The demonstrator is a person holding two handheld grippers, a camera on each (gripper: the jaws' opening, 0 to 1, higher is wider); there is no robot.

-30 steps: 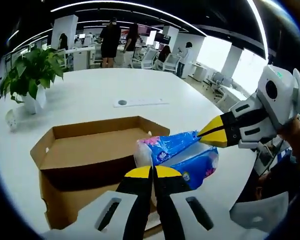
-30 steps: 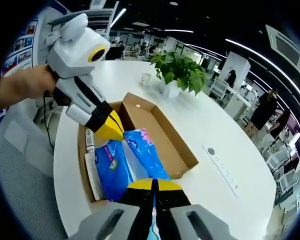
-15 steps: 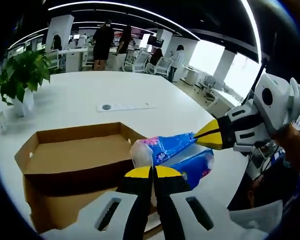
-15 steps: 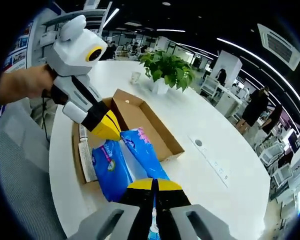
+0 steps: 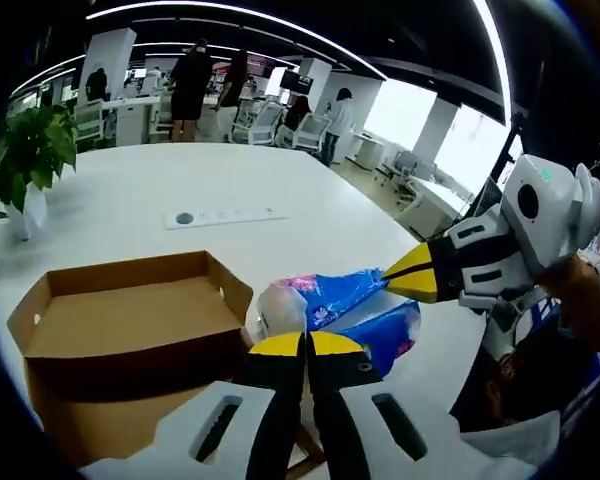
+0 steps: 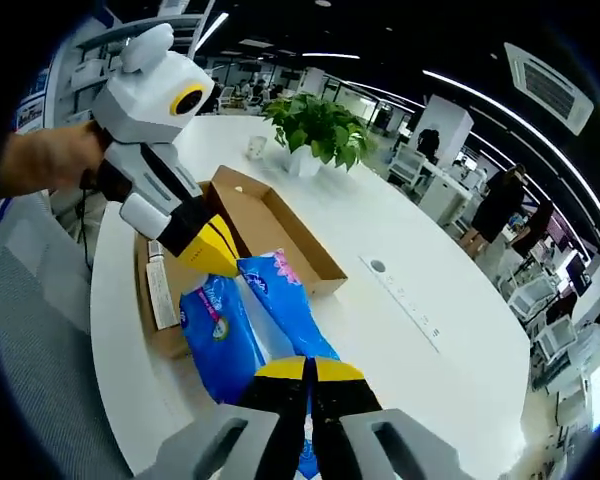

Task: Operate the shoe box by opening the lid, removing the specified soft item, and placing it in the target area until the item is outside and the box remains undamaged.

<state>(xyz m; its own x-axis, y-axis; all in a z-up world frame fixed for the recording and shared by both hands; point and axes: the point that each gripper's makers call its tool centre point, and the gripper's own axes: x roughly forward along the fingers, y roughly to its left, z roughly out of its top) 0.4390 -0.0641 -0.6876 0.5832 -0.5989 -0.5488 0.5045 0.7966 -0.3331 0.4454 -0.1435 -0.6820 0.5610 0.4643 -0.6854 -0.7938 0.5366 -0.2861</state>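
Left gripper view, left to right: potted plant [image 5: 25, 160] in a white pot at the far left edge of the white surface [image 5: 130, 190]. Open cardboard shoe box [image 5: 120, 320] nearer, its inside bare. Grey power strip [image 5: 220, 215] set into the surface beyond it. Left tool [image 5: 305, 347] at bottom centre, yellow tips pressed together on the white end of the blue and pink soft pack [image 5: 355, 305], which hangs just right of the box, off its rim. Right tool [image 5: 405, 275] reaching in from the right, tips pinched on the pack's far end. Office desks and standing people in the background.

Right gripper view, left to right: a hand [image 6: 40, 165] gripping the left tool [image 6: 215, 255], yellow tips closed on the top end of the soft pack [image 6: 245, 325]. Shoe box [image 6: 265, 225] behind the pack, with its flattened lid [image 6: 160, 295] bearing a white label. Potted plant [image 6: 315, 125] and a small white cup [image 6: 255, 148] farther back. Right tool [image 6: 308, 368] at bottom centre, tips clamped shut on the pack's lower end. Power strip [image 6: 400, 295] to the right on the surface [image 6: 440, 380].
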